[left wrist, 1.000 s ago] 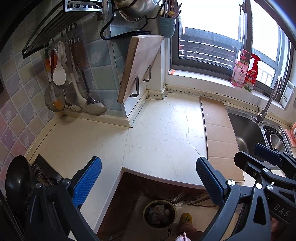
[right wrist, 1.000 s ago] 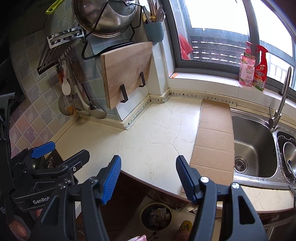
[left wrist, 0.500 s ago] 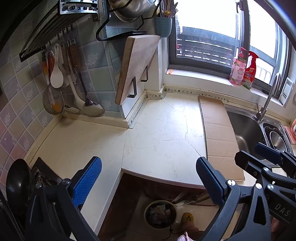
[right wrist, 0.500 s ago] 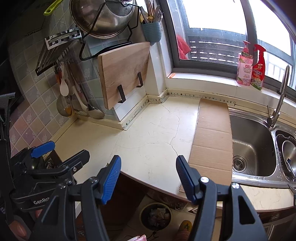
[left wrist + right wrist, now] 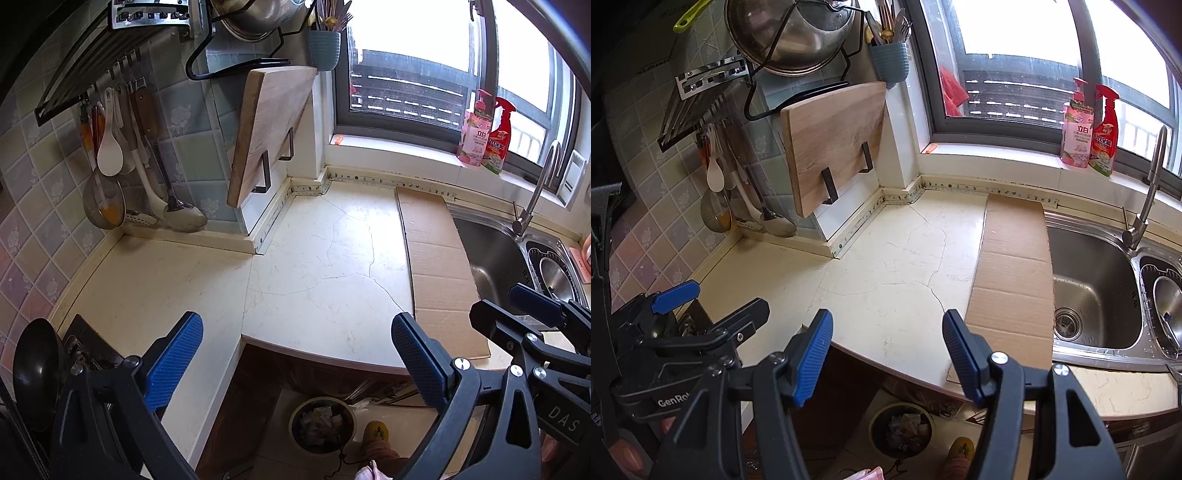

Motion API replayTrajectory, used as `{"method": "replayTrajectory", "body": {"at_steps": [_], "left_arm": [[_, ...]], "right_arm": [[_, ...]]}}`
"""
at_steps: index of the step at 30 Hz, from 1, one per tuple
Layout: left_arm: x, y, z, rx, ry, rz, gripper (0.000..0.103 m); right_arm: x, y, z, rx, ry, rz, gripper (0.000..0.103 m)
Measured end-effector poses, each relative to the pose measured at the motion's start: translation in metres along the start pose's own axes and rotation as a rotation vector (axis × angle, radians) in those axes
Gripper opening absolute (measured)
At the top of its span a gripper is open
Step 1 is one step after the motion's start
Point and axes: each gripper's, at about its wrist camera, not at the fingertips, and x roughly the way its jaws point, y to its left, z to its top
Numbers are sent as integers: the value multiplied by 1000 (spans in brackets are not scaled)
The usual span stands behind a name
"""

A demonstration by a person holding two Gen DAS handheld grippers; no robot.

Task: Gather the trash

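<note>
Cardboard sheet [image 5: 1012, 273] flat beside the sink [image 5: 1093, 288], nothing picked up yet.
We hold left gripper [image 5: 295, 358] and right gripper [image 5: 886, 350] apart, empty, above the counter edge; bin [image 5: 901, 430] sits below the sink, ready for trash.

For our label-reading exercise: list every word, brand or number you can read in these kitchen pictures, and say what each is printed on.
"DAS": on the right gripper body, cut off by the picture edge.
"GenRob": on the left gripper body, cut off.
"立白": on the pink bottle on the windowsill.
Red spray bottle: label characters too blurred to read.
Countertop edging strip: marks too small to read.
</note>
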Motion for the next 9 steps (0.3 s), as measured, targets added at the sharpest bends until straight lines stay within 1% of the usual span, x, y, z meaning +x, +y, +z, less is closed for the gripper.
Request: {"method": "replayTrajectory", "body": {"at_steps": [9], "left_arm": [[4, 3, 1, 4, 9, -3, 101]], "right_arm": [[2, 1, 0, 4, 4, -7, 62]]}}
